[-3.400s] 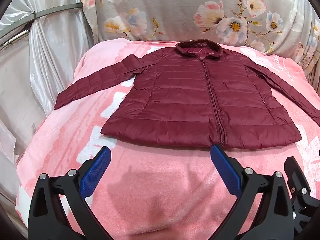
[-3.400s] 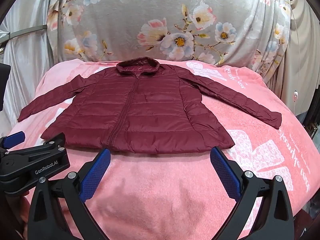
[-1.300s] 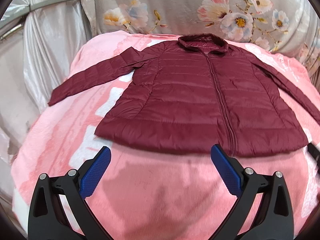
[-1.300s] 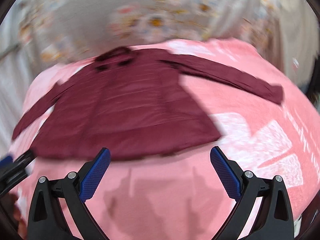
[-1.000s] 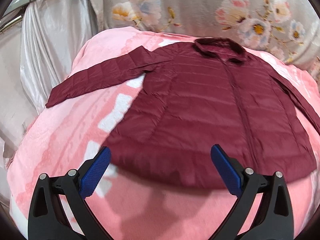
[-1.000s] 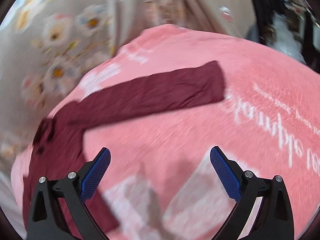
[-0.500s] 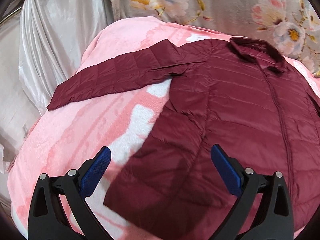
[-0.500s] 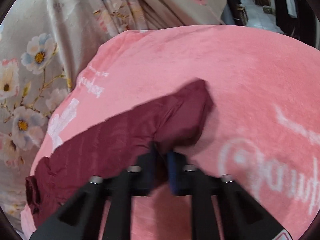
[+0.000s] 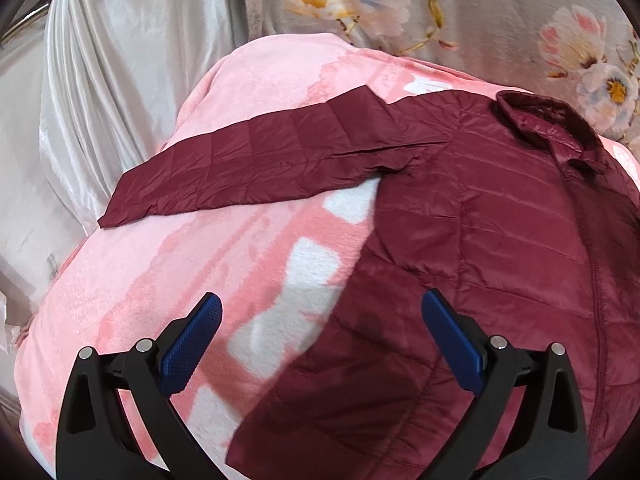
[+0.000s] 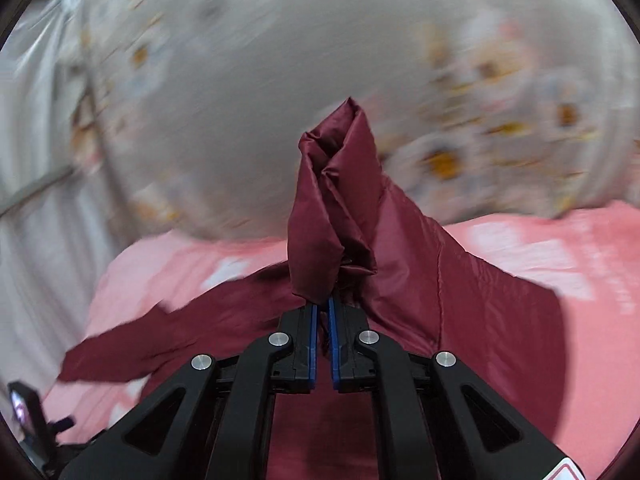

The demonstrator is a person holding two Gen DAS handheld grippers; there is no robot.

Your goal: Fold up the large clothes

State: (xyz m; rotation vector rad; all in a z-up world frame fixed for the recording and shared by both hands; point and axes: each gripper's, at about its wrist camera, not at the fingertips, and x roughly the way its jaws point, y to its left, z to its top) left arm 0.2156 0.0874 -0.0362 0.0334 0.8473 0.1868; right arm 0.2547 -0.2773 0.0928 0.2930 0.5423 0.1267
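A dark red quilted jacket (image 9: 480,240) lies face up on a pink blanket (image 9: 160,280), its left sleeve (image 9: 256,168) stretched out toward the left edge. My left gripper (image 9: 318,336) is open and empty, hovering above the jacket's lower left hem. My right gripper (image 10: 323,312) is shut on the cuff end of the jacket's right sleeve (image 10: 336,200), which stands up lifted above the jacket body (image 10: 460,300). The jacket's far side is hidden in the right wrist view.
A floral grey cloth (image 9: 440,12) hangs behind the bed. A shiny white curtain (image 9: 100,80) hangs at the left, close to the blanket's edge. The left gripper's body (image 10: 28,412) shows at the lower left of the right wrist view.
My right gripper closed on the right sleeve cuff and has lifted it up and swung it over the jacket. My left gripper moved forward and left along the hem.
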